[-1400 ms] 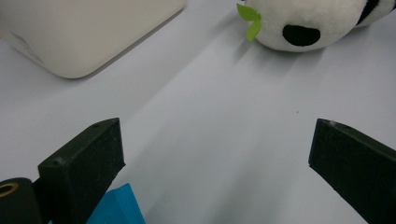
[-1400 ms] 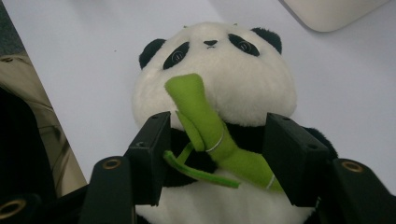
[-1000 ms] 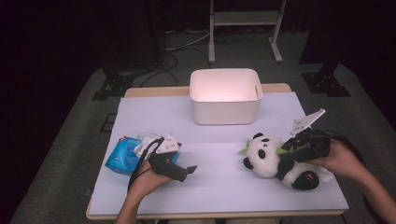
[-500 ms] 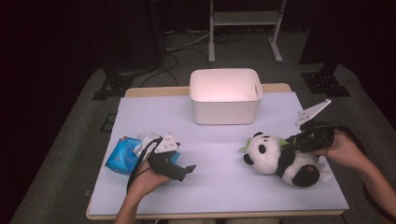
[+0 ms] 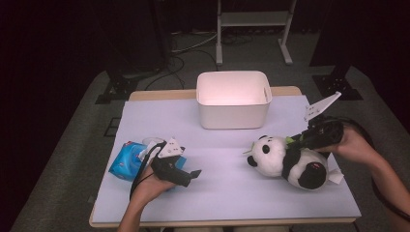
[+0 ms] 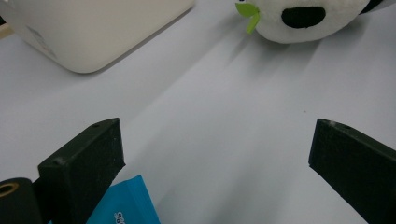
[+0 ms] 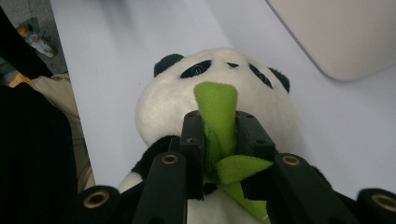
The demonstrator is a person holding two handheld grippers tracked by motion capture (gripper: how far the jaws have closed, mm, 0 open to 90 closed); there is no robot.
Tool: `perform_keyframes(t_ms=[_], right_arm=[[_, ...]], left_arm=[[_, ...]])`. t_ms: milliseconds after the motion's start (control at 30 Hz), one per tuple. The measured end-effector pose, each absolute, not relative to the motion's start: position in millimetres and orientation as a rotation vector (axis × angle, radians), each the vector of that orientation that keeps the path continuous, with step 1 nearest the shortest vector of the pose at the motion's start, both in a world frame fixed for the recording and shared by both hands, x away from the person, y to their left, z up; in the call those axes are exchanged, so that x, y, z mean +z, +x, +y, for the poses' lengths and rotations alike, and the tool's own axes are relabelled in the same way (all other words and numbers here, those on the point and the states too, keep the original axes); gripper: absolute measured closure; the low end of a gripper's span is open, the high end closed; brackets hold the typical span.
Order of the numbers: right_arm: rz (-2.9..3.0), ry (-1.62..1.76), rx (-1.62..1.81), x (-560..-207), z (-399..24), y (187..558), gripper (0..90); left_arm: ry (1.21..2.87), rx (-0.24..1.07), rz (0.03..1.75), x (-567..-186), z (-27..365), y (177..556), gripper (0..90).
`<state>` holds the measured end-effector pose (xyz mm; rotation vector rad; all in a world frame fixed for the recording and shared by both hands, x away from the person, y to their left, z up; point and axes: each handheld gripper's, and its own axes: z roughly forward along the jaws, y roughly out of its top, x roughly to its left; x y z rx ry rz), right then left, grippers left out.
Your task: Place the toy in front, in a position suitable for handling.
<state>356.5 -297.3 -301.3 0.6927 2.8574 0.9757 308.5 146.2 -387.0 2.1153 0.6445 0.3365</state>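
Right gripper (image 7: 219, 140) jaws just closed, clamped on panda's green felt leaf (image 7: 217, 112); the right gripper view shows that pinch, high view doesn't. Plush panda (image 5: 290, 162) lies table-right. Left gripper (image 6: 217, 158) jaws apart, nothing between, by glossy blue pouch (image 5: 128, 162). Smooth rounded white bin (image 5: 233, 104) behind.

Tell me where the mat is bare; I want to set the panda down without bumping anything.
Bare: the wide middle strip between the left gripper and the panda, in front of the white bin, and the far left corner beside it. Crowded: the left edge, around the blue pack.
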Motion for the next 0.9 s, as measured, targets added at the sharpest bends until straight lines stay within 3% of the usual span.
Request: perform_keyframes(t_ms=[900], right_arm=[[2.955, 0.306, 1.061, -291, -205, 372, 73.5]], left_arm=[[2.107, 0.359, 0.678, -380, 164, 309, 2.7]])
